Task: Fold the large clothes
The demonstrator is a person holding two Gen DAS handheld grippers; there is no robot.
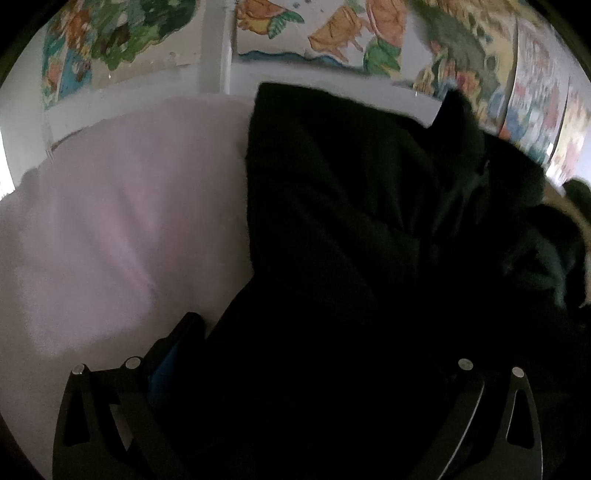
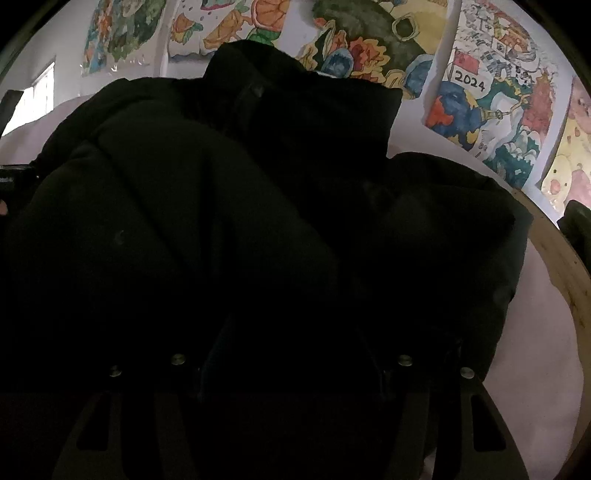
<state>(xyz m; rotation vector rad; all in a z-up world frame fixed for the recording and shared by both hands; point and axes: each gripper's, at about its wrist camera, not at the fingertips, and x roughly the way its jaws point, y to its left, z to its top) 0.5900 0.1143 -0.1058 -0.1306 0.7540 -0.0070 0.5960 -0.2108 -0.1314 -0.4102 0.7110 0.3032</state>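
A large black garment (image 1: 362,221) lies bunched on a pale pink sheet (image 1: 110,229). In the left wrist view it covers the right half and drapes over my left gripper (image 1: 295,354); only the left finger (image 1: 184,332) with its blue pad shows, the right fingertip is buried in cloth. In the right wrist view the black garment (image 2: 221,206) fills almost the whole frame and hides the fingertips of my right gripper (image 2: 291,354). Cloth lies between both pairs of fingers, but the grip itself is too dark to see.
A wooden bed edge (image 2: 565,280) curves along the right. Colourful paintings (image 2: 491,92) hang on the white wall behind, and they also show in the left wrist view (image 1: 332,29). A bright window (image 2: 37,96) is at far left. Pink sheet (image 2: 535,350) shows at the right.
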